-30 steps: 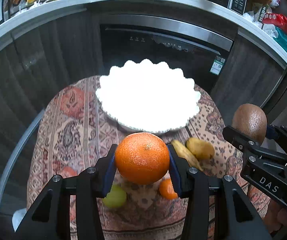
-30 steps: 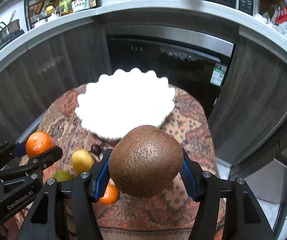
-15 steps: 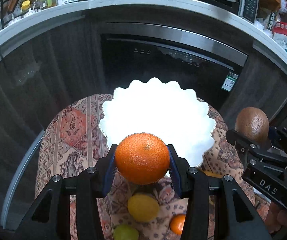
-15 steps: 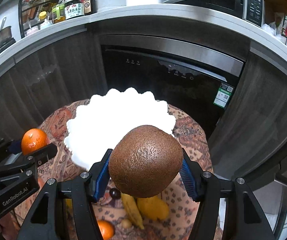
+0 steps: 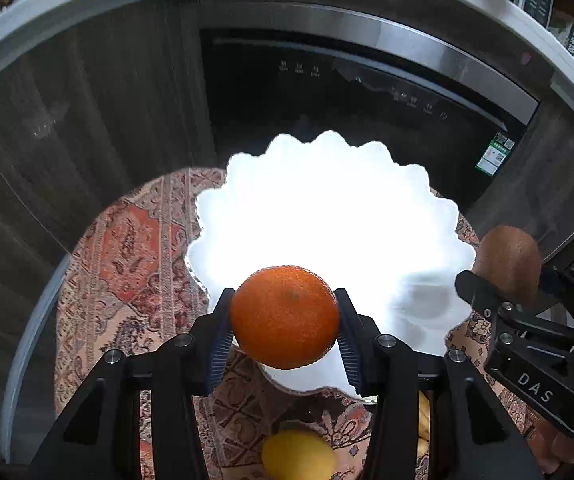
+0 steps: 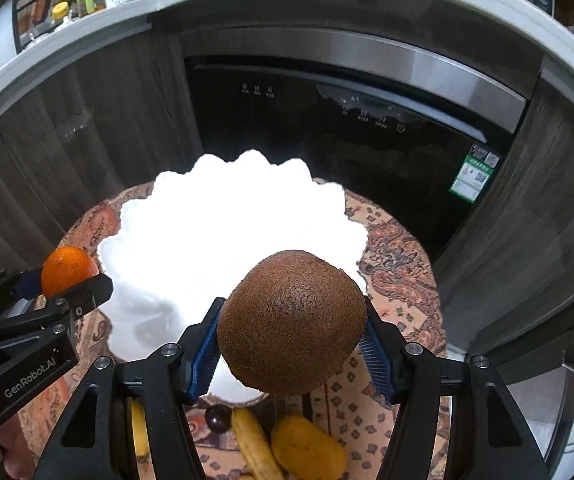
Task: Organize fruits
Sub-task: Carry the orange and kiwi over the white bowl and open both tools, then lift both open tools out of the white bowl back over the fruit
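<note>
My left gripper (image 5: 284, 322) is shut on an orange (image 5: 285, 316) and holds it over the near rim of a white scalloped bowl (image 5: 327, 208). My right gripper (image 6: 291, 334) is shut on a brown kiwi (image 6: 291, 322), over the bowl's near right rim (image 6: 231, 216). Each gripper shows in the other's view: the right with the kiwi (image 5: 509, 264), the left with the orange (image 6: 67, 270). The bowl's inside is washed out white.
The bowl sits on a small round table with a patterned cloth (image 5: 127, 248). A lemon (image 5: 299, 456), a small banana (image 6: 255, 444), a yellow fruit (image 6: 307, 448) and a dark grape (image 6: 218, 418) lie on the cloth near me. A dark dishwasher front (image 5: 347, 92) stands behind the table.
Both grippers have moved forward with their fruit, from above the loose fruit to over the bowl's near rim. The loose fruit has slid toward the bottom of both views.
</note>
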`<state>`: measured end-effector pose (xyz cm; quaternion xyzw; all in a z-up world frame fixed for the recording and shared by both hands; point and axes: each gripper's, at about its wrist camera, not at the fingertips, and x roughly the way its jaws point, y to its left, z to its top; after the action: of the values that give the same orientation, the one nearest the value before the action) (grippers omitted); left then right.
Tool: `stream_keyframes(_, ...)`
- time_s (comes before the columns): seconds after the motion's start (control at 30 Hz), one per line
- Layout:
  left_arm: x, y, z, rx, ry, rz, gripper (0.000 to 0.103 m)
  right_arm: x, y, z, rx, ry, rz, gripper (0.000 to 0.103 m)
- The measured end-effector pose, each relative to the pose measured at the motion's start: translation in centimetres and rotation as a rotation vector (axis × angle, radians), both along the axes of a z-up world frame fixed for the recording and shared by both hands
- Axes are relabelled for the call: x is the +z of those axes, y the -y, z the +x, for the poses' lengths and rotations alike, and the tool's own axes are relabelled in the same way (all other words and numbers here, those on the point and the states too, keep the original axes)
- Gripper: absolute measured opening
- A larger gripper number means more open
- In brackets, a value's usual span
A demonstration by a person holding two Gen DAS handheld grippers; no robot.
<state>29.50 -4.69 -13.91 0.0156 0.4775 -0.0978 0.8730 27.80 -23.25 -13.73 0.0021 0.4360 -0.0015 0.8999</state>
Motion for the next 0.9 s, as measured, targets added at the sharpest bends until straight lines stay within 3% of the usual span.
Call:
stream_keyframes(0.37, -2.1, -0.2, 1.6, 0.01, -0.053, 0.018, 0.048, -2.1, -0.4, 2.1, 0.016, -0.059, 0.016, 0.063)
stream_keyframes(0.47, -1.9, 0.0, 1.5, 0.016, -0.032, 0.048, 0.064, -2.2, -0.5, 2.3, 0.027, -0.065, 0.022, 0.063)
stream_keyframes(0.57, -1.7, -0.1, 1.4, 0.028, -0.022, 0.061, 0.069, -2.1, -0.3, 2.2, 0.015, -0.058, 0.022, 0.066)
stream_keyframes(0.63, -1.6, -0.3, 1.3, 0.035, -0.023, 0.062, 0.073, -1.6, -0.3, 1.8, -0.002, -0.033, -0.007, 0.077)
stream_keyframes(0.73, -1.3, -0.3, 0.9, 0.051, -0.012, 0.079, 0.082, -0.8, -0.1, 1.5, -0.019, -0.006, -0.033, 0.083)
stream_keyframes(0.9, -0.1, -0.5, 0.1, 0.068, 0.022, 0.091, 0.093, -0.1, 0.1, 0.8, -0.034, 0.01, -0.046, 0.086)
